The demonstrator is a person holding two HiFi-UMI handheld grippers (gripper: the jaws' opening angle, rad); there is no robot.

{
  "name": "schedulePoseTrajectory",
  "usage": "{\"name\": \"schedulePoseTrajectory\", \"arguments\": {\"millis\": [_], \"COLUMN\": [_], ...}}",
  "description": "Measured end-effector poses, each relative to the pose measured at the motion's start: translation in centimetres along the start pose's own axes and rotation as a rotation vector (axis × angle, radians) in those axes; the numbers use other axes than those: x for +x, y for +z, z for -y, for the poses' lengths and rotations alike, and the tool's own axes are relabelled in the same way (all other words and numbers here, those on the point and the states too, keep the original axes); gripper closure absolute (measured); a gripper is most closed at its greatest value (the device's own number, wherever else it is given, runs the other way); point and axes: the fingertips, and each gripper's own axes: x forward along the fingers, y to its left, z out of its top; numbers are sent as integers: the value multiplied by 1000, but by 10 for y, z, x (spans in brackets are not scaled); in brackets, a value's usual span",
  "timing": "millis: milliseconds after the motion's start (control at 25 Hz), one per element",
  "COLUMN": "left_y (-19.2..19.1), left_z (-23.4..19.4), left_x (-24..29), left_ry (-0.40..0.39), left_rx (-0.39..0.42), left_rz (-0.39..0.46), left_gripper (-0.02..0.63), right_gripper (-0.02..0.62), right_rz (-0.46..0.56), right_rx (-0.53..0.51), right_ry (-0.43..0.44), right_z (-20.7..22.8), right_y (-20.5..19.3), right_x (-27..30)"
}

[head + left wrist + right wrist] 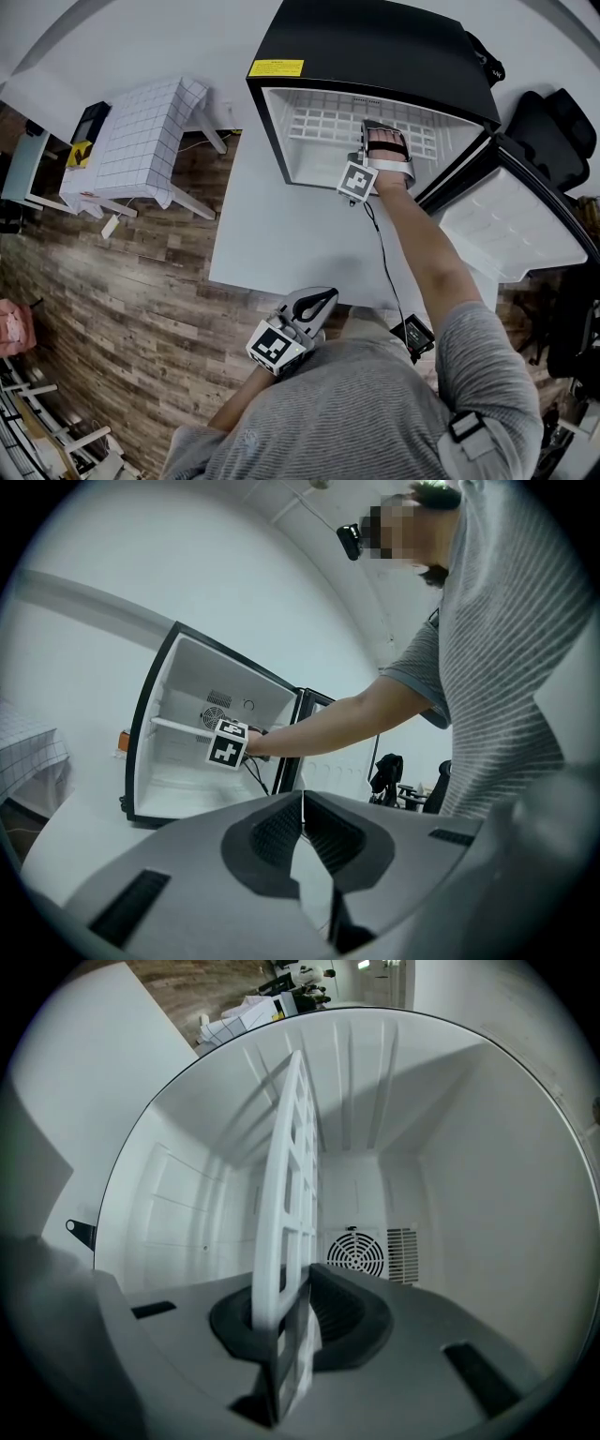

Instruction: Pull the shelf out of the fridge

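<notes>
A black mini fridge (375,42) stands open on a white platform, its door (511,225) swung to the right. Inside lies the white grid shelf (323,124). My right gripper (384,131) reaches into the fridge and is shut on the shelf's front edge. In the right gripper view the shelf (286,1176) appears edge-on, pinched between the dark pads (342,1312). My left gripper (322,298) hangs close to my body over the platform's near edge, well away from the fridge. Its jaws meet with nothing between them in the left gripper view (302,810).
The fridge sits on a white platform (281,234) over a wood floor. A small table with a white grid cloth (141,141) stands to the left, a black chair (553,122) to the right. A round fan grille (354,1252) shows on the fridge's back wall.
</notes>
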Motion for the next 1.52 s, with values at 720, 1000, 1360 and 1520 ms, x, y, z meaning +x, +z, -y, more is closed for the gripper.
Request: {"name": "schedulePoseTrajectory", "arguments": {"millis": [720,1000,1360,1520], "left_y": [31,33,33,33], "left_z": [-13,-21,-17,-14], "left_x": [43,39,36,37], "left_ry": [-29,-8,-10,-16], "left_rx": [43,35,37,37], "left_rz": [79,93,102,99], "left_gripper": [594,594,594,594], "right_gripper": [548,548,548,549], "right_rz": [-35,-62,-85,-79], "right_rx": [-15,-67,-116,-110], "right_ry": [9,-9,-9,-13], "right_z": [-5,-7,-8,-9], "right_y": [-1,-8,-11,-9], "right_x": [-13,-16,-26,-29]}}
